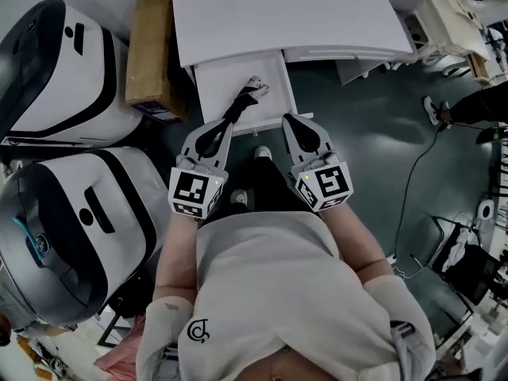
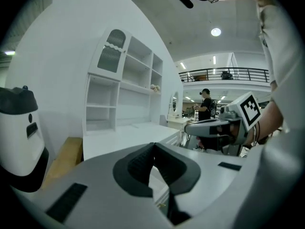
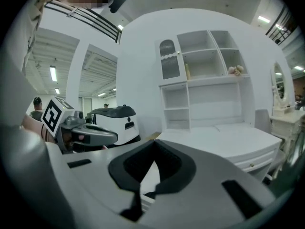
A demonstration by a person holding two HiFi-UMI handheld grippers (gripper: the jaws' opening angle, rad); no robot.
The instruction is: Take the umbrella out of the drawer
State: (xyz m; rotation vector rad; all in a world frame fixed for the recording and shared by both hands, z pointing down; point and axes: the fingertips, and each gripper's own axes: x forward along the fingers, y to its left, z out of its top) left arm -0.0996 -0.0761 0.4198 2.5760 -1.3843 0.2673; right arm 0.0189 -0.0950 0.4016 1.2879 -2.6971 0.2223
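Grey-shelled, two-jaw tools, count two, held side by side before the person's chest in the head view. Both reach up-frame toward the drawer (image 1: 213, 86) and point close to level.

Left gripper (image 1: 225, 125): centre-left of frame. Its jaws are closed tip to tip with nothing between them. The tip lies at the drawer's front edge, close to the umbrella's near end; contact cannot be told.

Right gripper (image 1: 290, 121): centre-right of frame. Its jaws are likewise pressed together and empty, with the tip by the drawer's right front corner.

Marker cubes: two, one at the rear of each gripper.

Umbrella (image 1: 242, 101): one, dark and folded with a pale end. It lies aslant inside the drawer, upper centre of frame.

Drawer: one, white, pulled out from the desk (image 1: 278, 14).

Upper machine (image 1: 55, 70) and lower machine (image 1: 71, 228): two in all, white with black bands, stacked along the left edge.

Cardboard box (image 1: 152, 46): one, between the upper machine and the desk.

Shelf unit (image 3: 205, 75): one, white, with open compartments, standing on the desk.

Floor (image 1: 373, 149): dark grey-green and smooth, with one black cable (image 1: 413, 185) trailing at right.

Room: a large hall with white walls and ceiling lights. A railed balcony (image 2: 224, 74) shows at the upper right of the left gripper view, and one person (image 2: 207, 106) stands below it.
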